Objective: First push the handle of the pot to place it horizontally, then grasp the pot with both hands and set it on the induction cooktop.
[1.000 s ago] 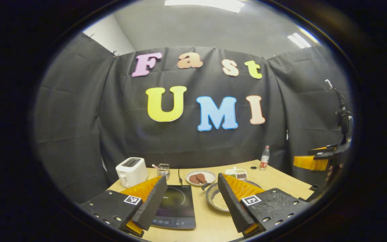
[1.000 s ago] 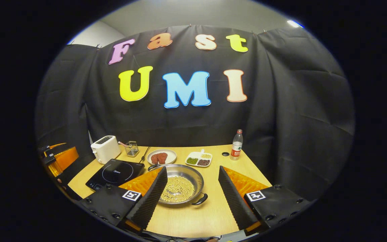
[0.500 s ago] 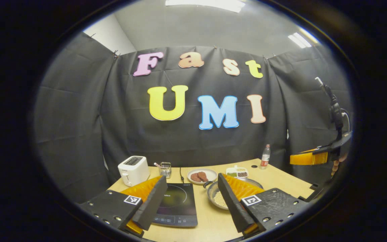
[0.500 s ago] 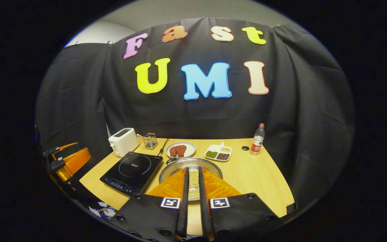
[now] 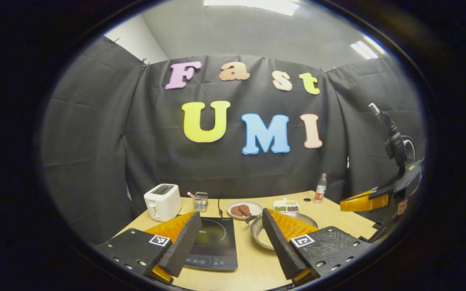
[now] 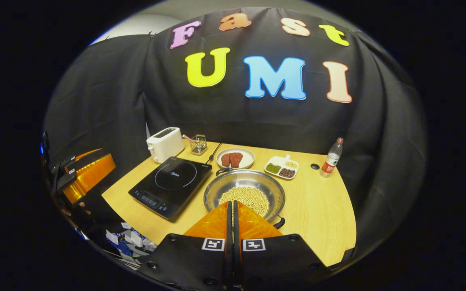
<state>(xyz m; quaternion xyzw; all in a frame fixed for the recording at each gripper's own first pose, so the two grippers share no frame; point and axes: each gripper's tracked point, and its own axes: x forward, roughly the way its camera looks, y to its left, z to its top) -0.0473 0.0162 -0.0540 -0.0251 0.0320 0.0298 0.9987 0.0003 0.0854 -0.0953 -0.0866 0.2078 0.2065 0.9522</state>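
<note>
We are observing the right gripper (image 6: 233, 210) with its fingers pressed together on nothing, hovering above the near rim of the steel pot (image 6: 244, 195). The pot, holding pale beans, is sitting on the counter (image 6: 318, 218) just right of the induction cooktop (image 6: 171, 180). The left gripper (image 5: 229, 238) is holding its fingers spread wide, empty, above the counter's near edge.
</note>
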